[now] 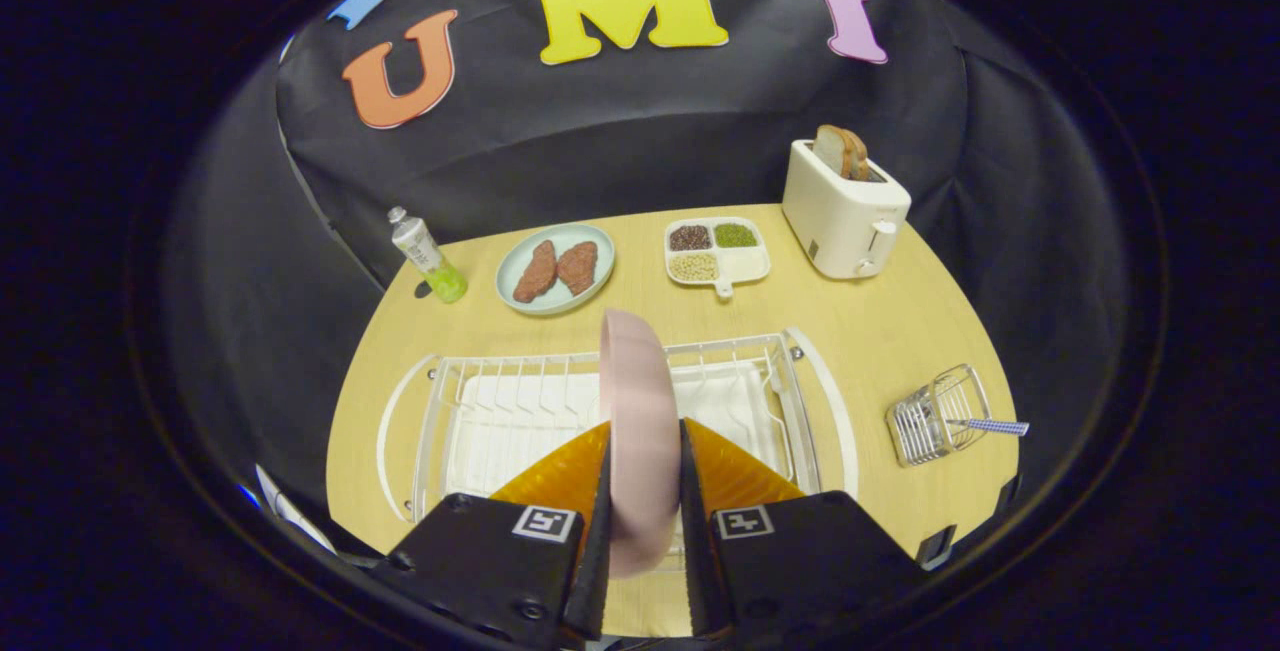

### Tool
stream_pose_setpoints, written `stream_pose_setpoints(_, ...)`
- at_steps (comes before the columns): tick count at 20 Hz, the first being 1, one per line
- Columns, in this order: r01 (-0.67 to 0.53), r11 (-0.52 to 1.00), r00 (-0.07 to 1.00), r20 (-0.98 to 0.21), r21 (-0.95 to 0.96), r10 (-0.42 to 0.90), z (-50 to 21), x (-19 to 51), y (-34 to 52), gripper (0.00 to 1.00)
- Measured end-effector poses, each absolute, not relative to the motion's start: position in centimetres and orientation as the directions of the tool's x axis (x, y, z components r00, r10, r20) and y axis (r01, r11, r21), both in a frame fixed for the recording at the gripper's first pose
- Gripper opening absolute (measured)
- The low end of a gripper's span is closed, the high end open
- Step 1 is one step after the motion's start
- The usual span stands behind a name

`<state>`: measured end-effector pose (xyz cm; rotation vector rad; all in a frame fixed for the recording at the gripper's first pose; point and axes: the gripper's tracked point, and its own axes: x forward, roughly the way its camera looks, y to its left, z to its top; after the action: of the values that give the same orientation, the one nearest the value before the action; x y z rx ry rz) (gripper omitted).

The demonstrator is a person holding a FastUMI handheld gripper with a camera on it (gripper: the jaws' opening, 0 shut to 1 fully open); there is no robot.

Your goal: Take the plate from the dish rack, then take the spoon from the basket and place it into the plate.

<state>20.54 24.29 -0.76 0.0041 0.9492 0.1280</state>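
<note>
1. We see the tool (645, 471) clamped on the pink plate (635, 401), one finger pressing each face.
2. The plate stands on edge over the dish rack (480, 401).
3. Right of the rack on the table (880, 331), the wire basket (935, 416) holds the spoon (990, 425).

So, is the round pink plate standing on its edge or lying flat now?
On its edge: the round pink plate stands upright between the gripper fingers, both pressing on it, above the white wire dish rack.

Even overhead light is brightening the table (900, 331); fisheye distortion is bending its edges, and the surrounding cloth is darkening outward.
</note>
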Motion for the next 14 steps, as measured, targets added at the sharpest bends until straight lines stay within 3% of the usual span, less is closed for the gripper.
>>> stream_pose_setpoints(5,-0.131,0.988,0.610,-0.779,0.084,0.147,2.1,19.4,23.8,0.33)
stream_pose_setpoints(14,-0.135,0.916,0.531,-0.753,0.377,0.388,-1.1,11.5,20.0,0.20)
